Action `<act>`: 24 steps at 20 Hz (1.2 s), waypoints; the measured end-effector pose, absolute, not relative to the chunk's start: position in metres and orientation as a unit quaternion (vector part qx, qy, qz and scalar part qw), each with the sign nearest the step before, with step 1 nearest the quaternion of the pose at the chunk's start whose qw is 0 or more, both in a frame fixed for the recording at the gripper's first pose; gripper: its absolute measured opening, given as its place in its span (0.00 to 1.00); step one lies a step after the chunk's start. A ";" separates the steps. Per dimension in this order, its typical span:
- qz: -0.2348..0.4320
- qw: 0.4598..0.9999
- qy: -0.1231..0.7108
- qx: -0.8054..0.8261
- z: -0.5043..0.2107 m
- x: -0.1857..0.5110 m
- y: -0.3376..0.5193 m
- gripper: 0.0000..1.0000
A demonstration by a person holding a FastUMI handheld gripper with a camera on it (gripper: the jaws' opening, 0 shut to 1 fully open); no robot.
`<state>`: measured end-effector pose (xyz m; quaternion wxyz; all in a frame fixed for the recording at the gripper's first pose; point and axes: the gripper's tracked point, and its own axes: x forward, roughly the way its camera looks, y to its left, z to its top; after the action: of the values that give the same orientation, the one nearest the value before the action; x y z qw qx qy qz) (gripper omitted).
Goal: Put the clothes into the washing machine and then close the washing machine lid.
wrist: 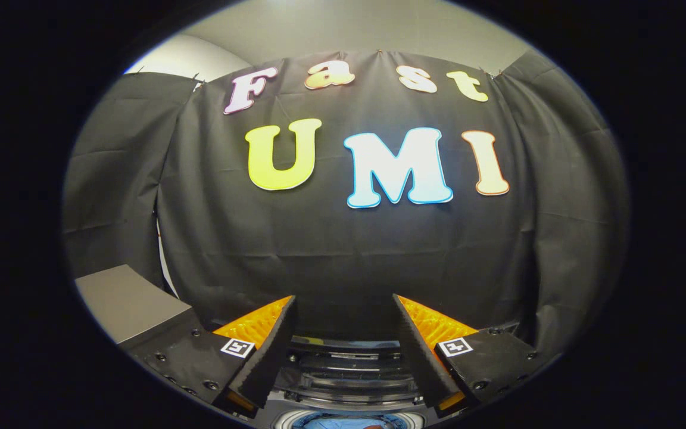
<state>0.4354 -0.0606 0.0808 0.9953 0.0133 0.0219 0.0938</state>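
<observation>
My gripper [343, 307] is held high and level, its two fingers spread wide apart with nothing between them. Low down between the fingers I see the top of the washing machine [346, 372]: its raised clear lid stands upright, and beneath it a sliver of the drum opening [349, 421] shows with something blue inside. The machine sits below and just ahead of the fingers. I cannot make out any clothes outside the machine.
The black cloth booth wall [343, 238] hangs straight ahead, beyond the machine. A grey flat surface [125, 304] lies to the left of the left finger. Pale ceiling [355, 27] shows above the cloth.
</observation>
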 end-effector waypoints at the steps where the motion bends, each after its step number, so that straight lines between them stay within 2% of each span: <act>1: 0.090 0.996 0.025 0.013 0.080 0.442 -0.062 0.96; 11: 0.062 0.995 0.080 -0.016 0.039 0.492 -0.076 0.97; 24: 0.061 0.996 0.066 0.012 0.038 0.463 -0.079 0.96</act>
<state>0.4631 -0.0790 0.0377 0.9959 0.0121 0.0662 0.0613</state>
